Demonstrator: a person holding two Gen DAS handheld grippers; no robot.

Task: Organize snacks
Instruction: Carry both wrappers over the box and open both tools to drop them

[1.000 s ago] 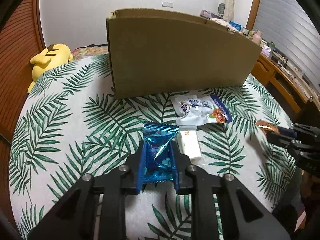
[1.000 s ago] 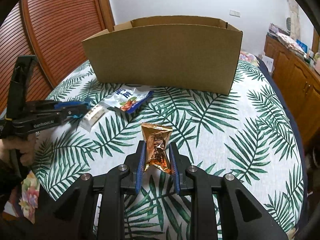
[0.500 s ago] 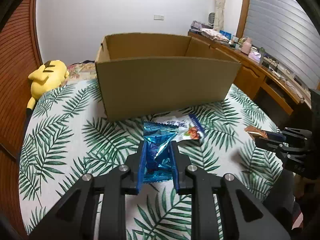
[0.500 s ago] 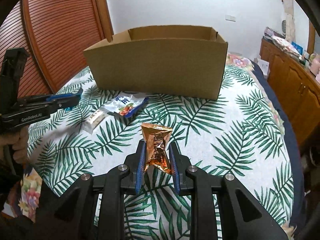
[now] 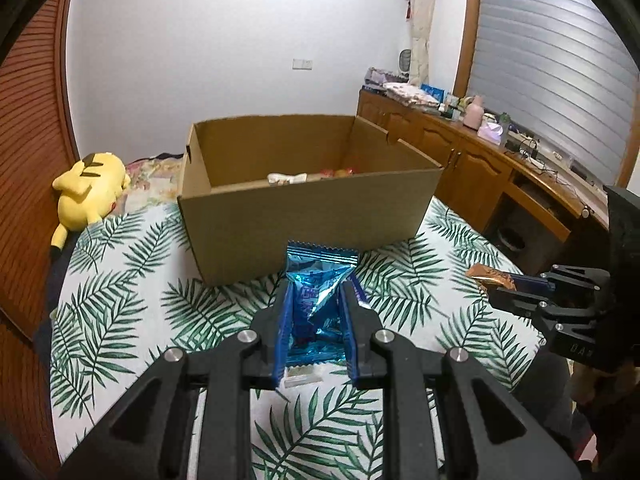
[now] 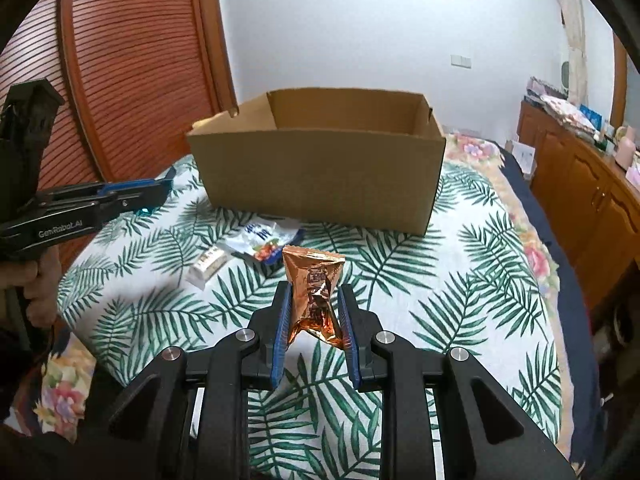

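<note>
Leafy bed (image 6: 460, 280) below; my left gripper (image 5: 316, 312) pinches a light, crinkly blue packet (image 5: 318, 300), my right gripper (image 6: 314, 316) a slippery orange packet (image 6: 314, 292), both mid-bag

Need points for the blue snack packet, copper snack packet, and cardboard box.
blue snack packet (image 5: 318, 304), left wrist view, crumpled middle between the pads.
copper snack packet (image 6: 314, 292), right wrist view, printed front face.
cardboard box (image 6: 320, 176), right wrist view, near outer wall.
</note>
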